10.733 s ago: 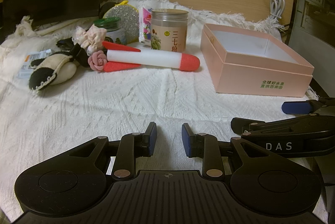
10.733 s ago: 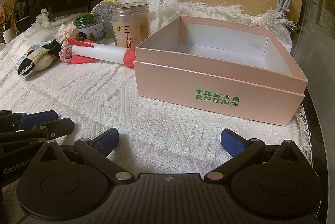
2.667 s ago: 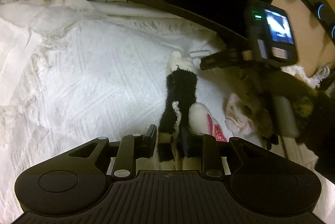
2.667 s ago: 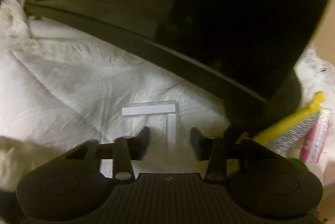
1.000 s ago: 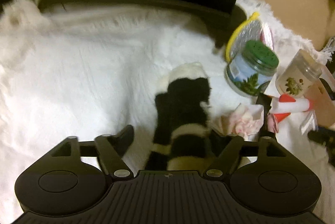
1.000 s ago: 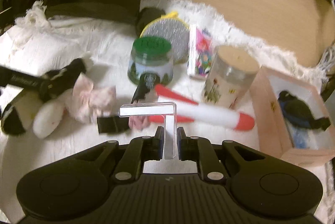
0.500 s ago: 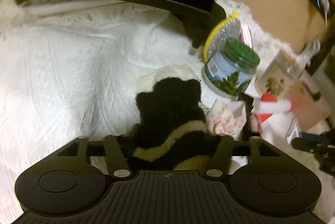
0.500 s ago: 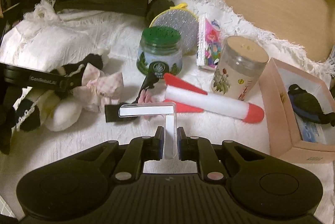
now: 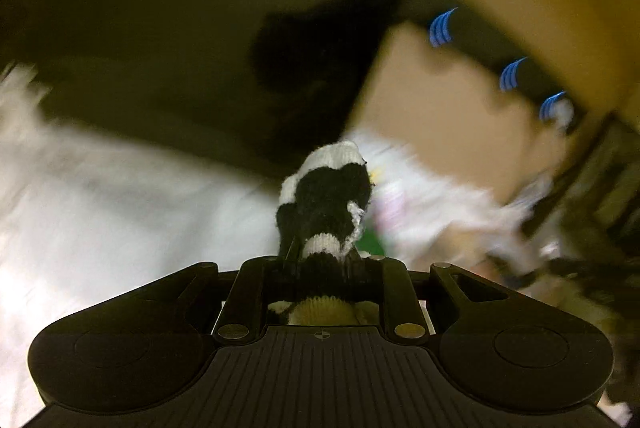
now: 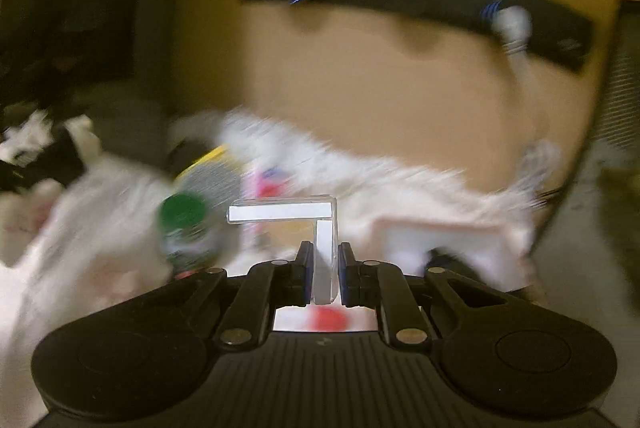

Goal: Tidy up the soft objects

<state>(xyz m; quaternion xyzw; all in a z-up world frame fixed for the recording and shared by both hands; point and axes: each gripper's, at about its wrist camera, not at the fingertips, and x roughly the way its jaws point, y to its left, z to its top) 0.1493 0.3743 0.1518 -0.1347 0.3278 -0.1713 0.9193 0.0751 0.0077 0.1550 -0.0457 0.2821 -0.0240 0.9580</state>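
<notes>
Since half a second ago both views have smeared with motion and swung upward, and the black-and-white plush toy [image 9: 324, 204] that lay low on the white cloth [image 9: 100, 212] now rises at the centre of the left wrist frame, pinched in our left gripper [image 9: 320, 268]. Its jaws sit narrow around the toy's striped lower part, and the cream end of the toy shows below the fingers at the bottom centre. Behind it, at the upper right of the frame, we see a tan wall and a dark bar with blue lights [image 9: 512, 74], all blurred. In the right wrist view our right gripper [image 10: 323, 272] is clamped narrowly on the stem of a clear T-shaped plastic piece [image 10: 316, 220], whose white crossbar lies level just above the fingers [image 10: 303, 268] at the frame's centre. To the left of centre we make out a jar with a green lid [image 10: 182, 212], and behind it a grey disc with a yellow edge [image 10: 212, 176]. Right of centre sits the pink box [image 10: 452, 232], its contents too blurred for us to tell. At the far left edge a black and white shape [image 10: 36, 152] shows, too smeared for us to name.
</notes>
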